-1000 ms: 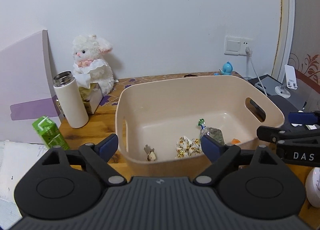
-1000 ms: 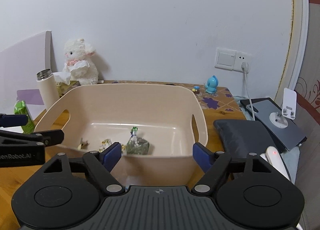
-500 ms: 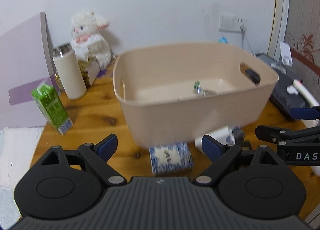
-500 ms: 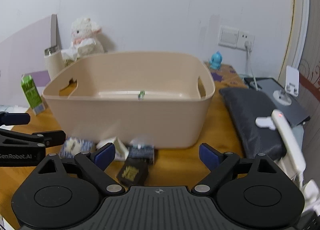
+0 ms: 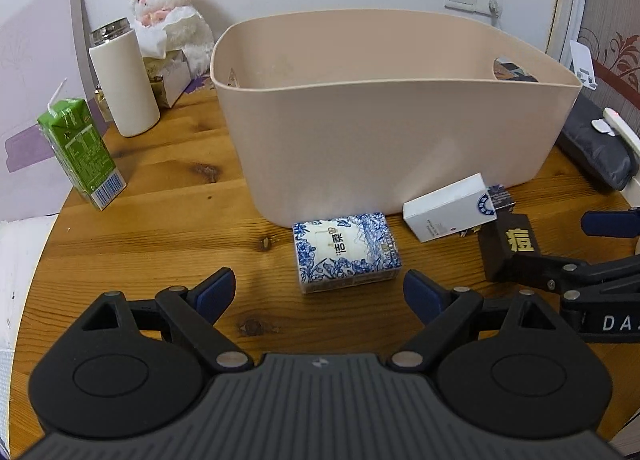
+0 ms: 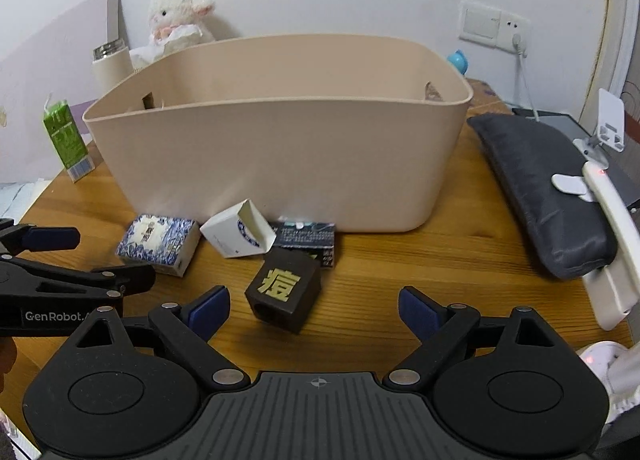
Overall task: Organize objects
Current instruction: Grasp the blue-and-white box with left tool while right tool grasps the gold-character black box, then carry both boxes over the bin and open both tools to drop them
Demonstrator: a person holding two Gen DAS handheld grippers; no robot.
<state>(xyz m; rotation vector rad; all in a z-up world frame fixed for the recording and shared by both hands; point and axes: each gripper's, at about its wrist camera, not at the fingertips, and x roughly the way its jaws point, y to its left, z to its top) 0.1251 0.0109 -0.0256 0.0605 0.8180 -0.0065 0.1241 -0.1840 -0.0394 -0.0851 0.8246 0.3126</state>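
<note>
Now both tongs spread: left tongs (image 5: 318, 292), right tongs (image 6: 314, 308) marked "GenRobot"; dark box (image 6: 285, 289), gold character.

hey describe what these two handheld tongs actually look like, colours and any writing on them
Both look alike: the left tongs and right tongs have matte black linkage arms with silver pivot pins, blue pads on the fingers, round black discs either side, and a ribbed dark grey body. White lettering on the side reads "GenRobot" on the left one; only "DA" shows on the right one. No cables or sleeves visible.
</note>
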